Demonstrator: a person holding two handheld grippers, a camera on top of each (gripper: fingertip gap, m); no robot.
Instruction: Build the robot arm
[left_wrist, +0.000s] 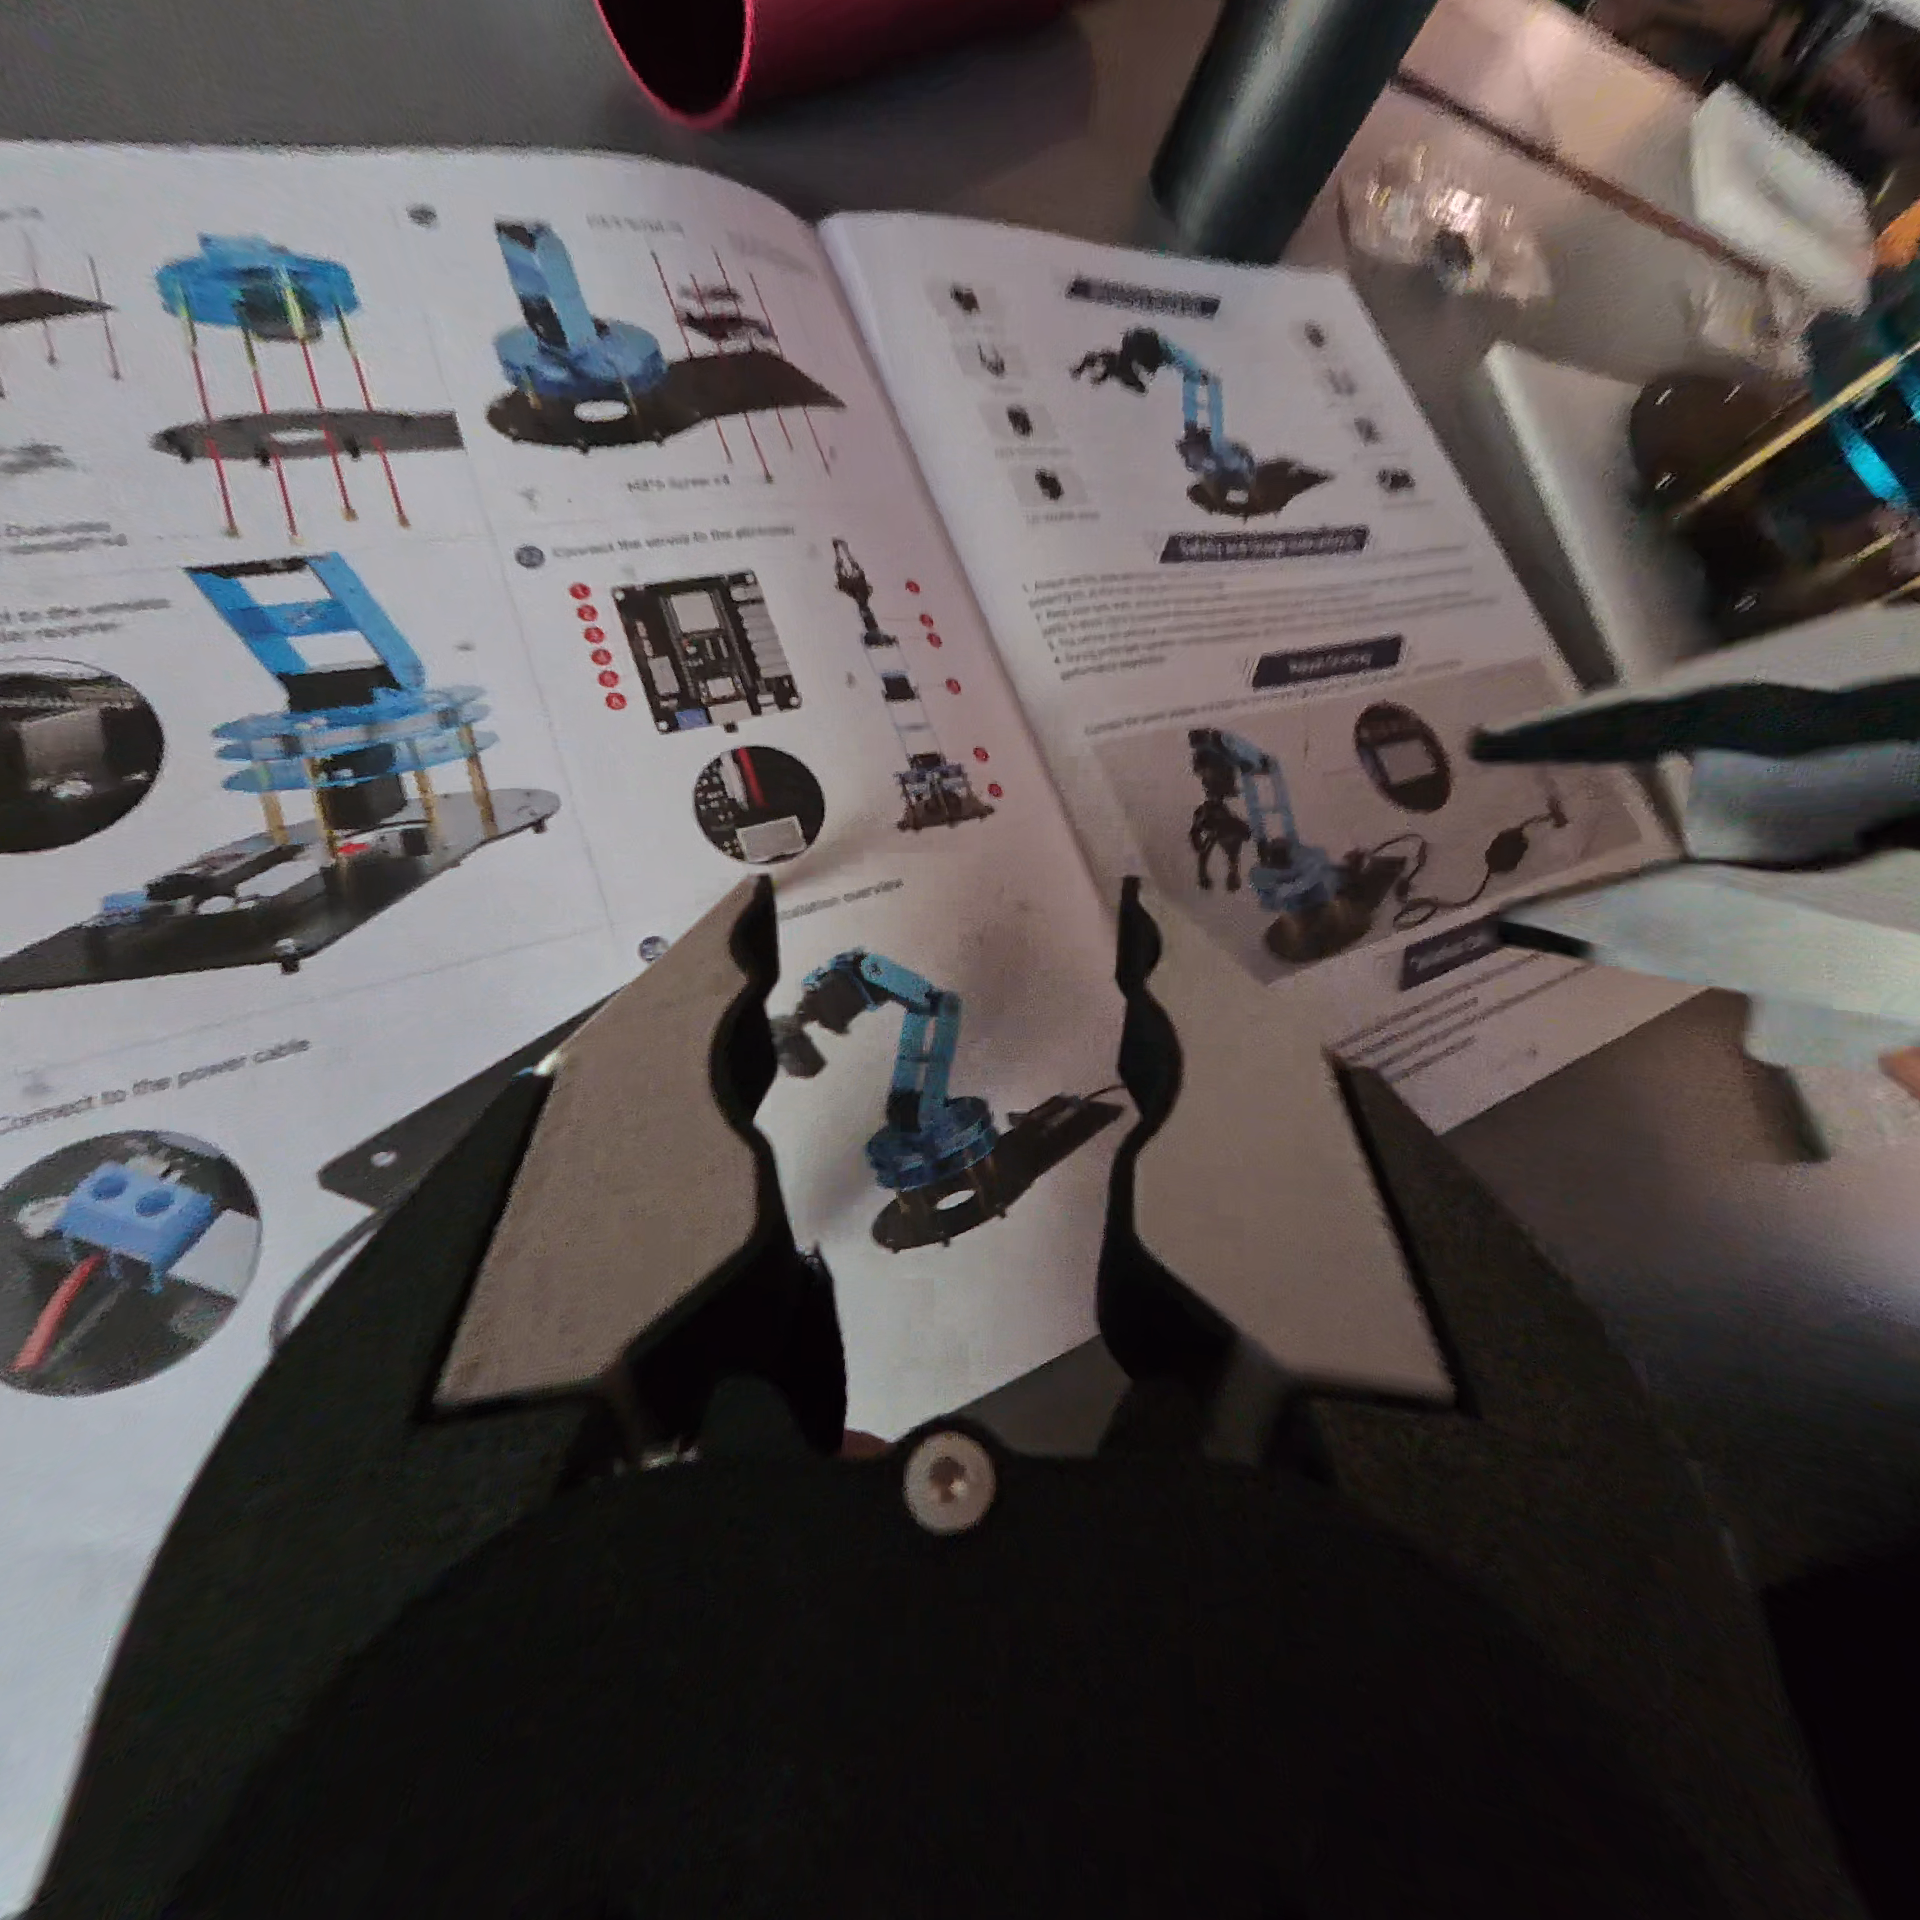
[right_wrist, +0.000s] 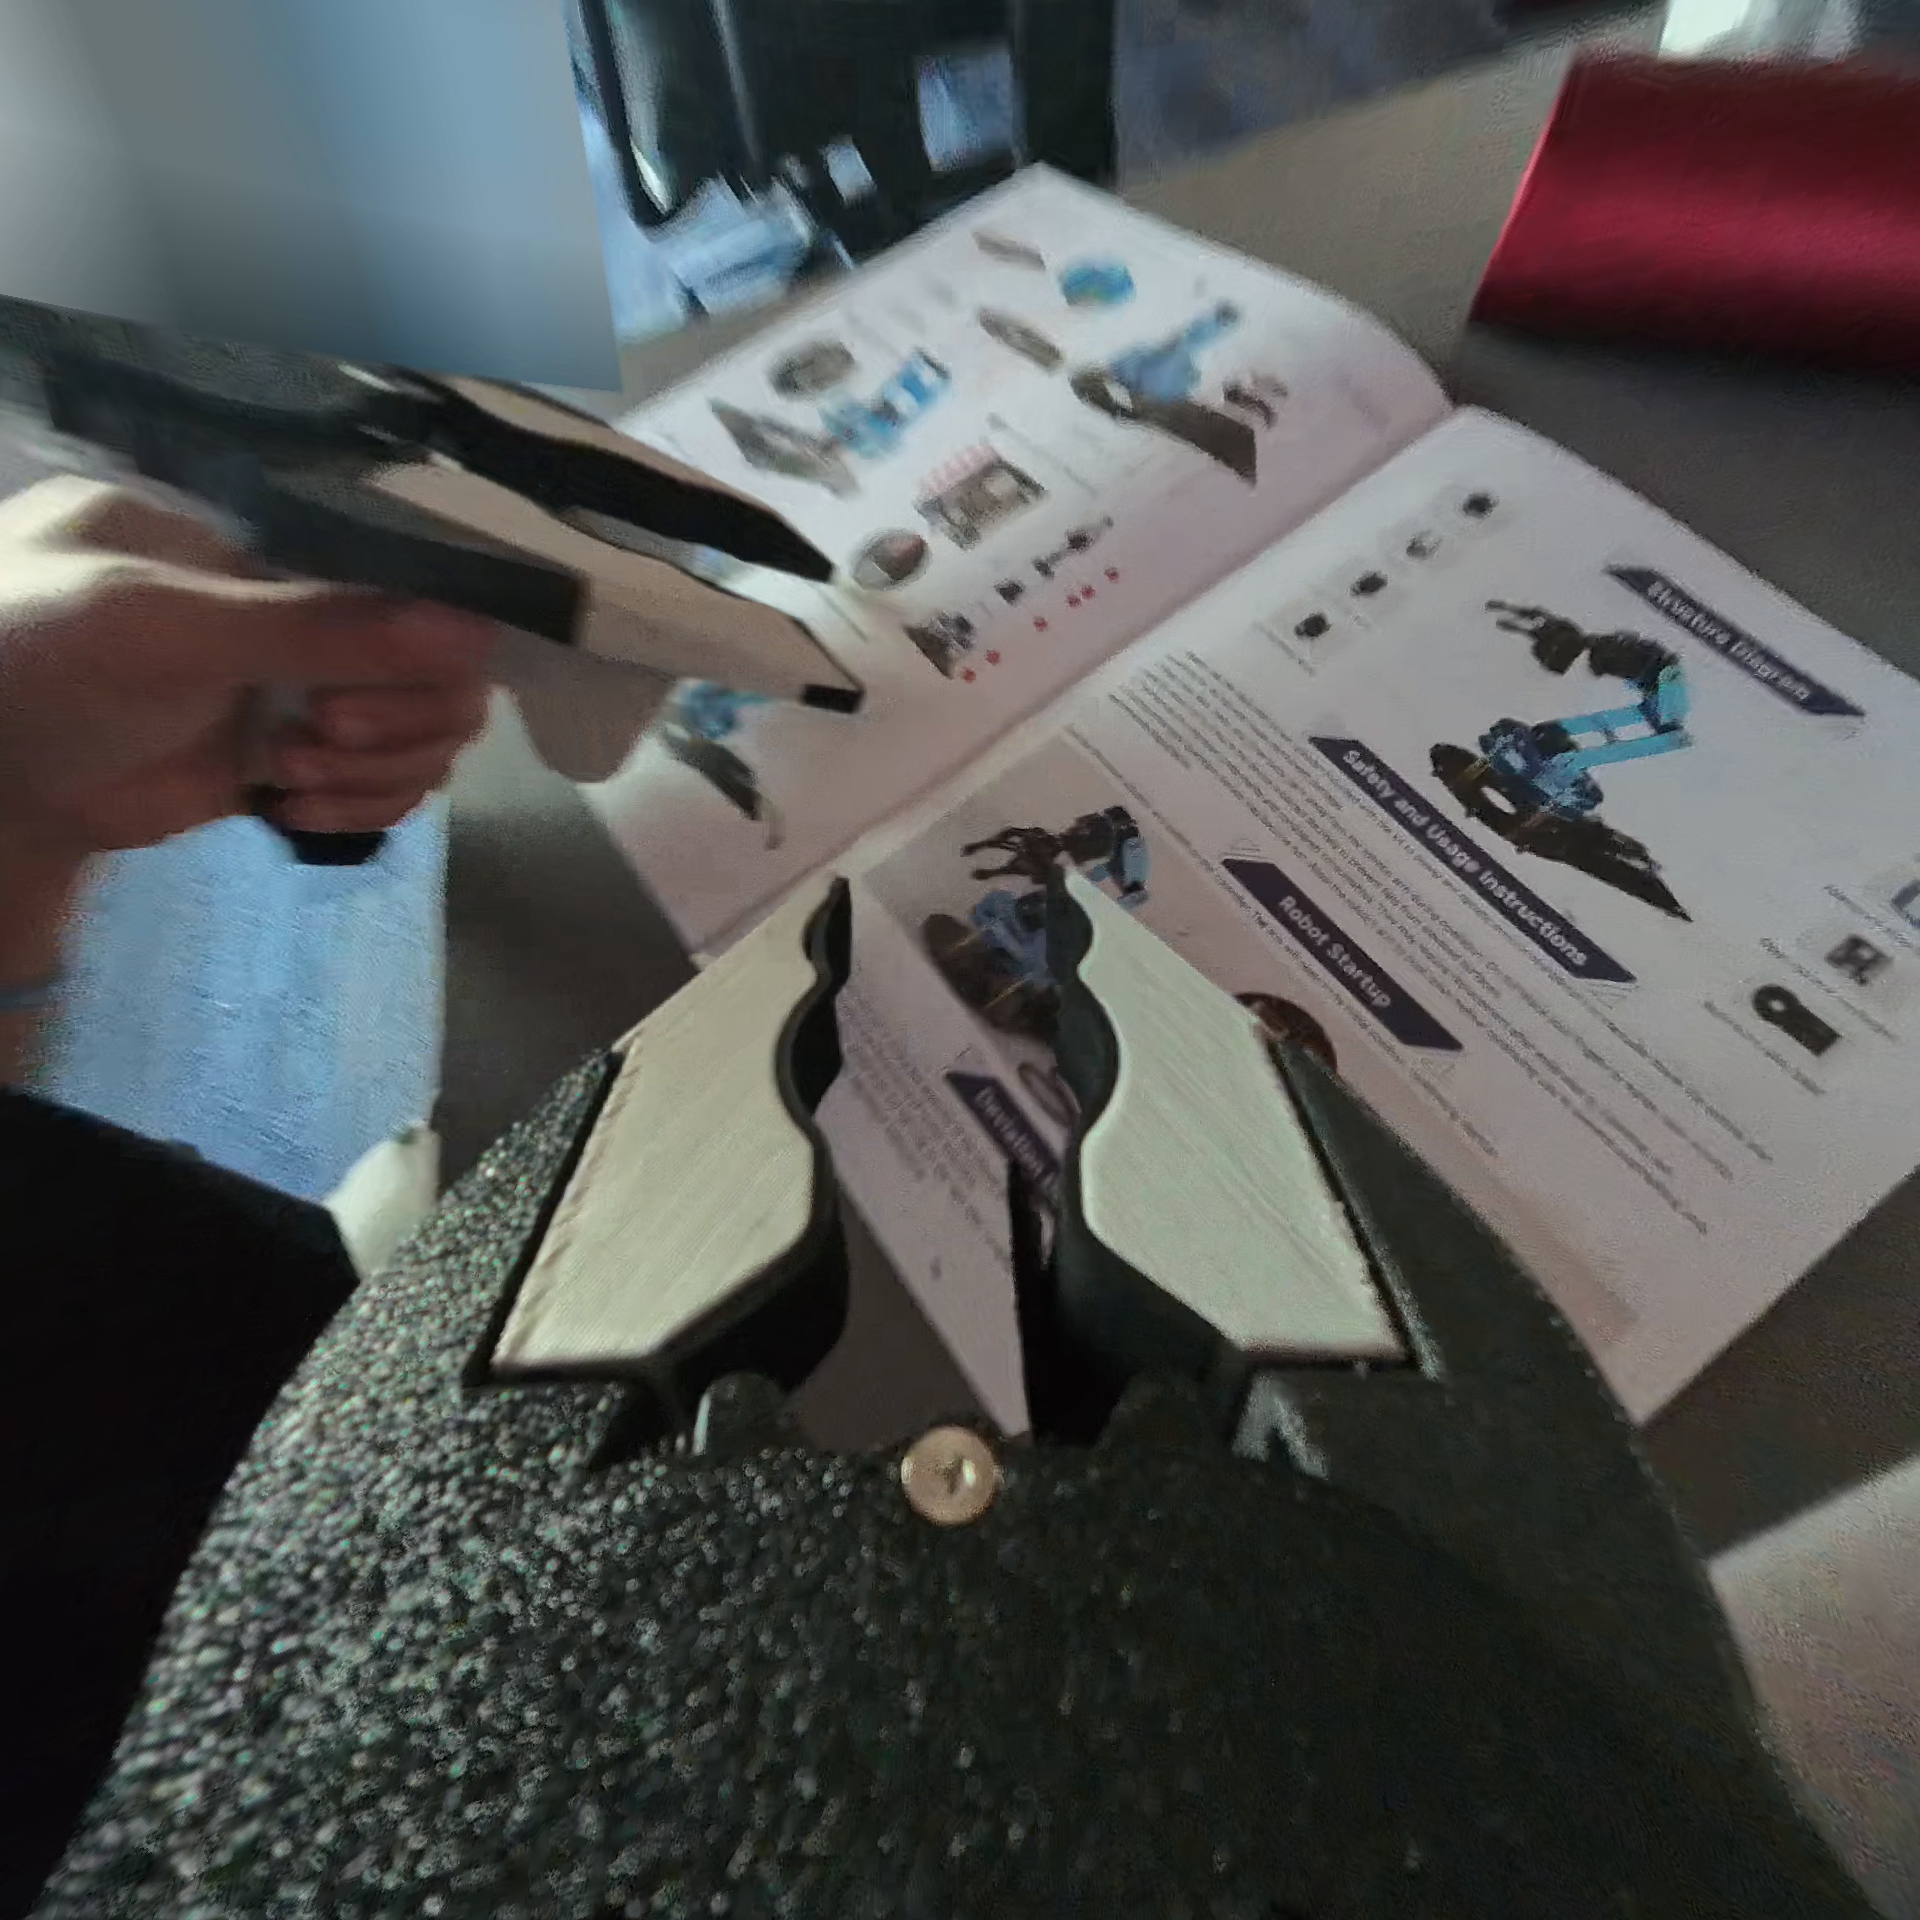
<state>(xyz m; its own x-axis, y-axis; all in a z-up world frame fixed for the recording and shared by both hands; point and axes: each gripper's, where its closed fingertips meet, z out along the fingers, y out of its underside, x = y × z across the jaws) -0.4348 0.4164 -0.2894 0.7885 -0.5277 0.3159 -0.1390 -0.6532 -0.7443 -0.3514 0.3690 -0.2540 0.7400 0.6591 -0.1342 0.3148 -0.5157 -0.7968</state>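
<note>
White open booklet (left_wrist: 644, 582) lies flat on grey tabletop (left_wrist: 1621, 1195); left gripper (left_wrist: 945, 904) & right gripper (right_wrist: 951, 899) hover over it, both w/ jaws spread, empty. Red cup (left_wrist: 686, 52) at far edge.

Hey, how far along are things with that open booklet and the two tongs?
Done: the booklet lies open on the grey table. In hand: nothing; the left tongs and right tongs are both open and empty, over its left and right pages. Left: no page is gripped or lifted, and the blurred, partly built blue model beside it sits apart from both.
</note>
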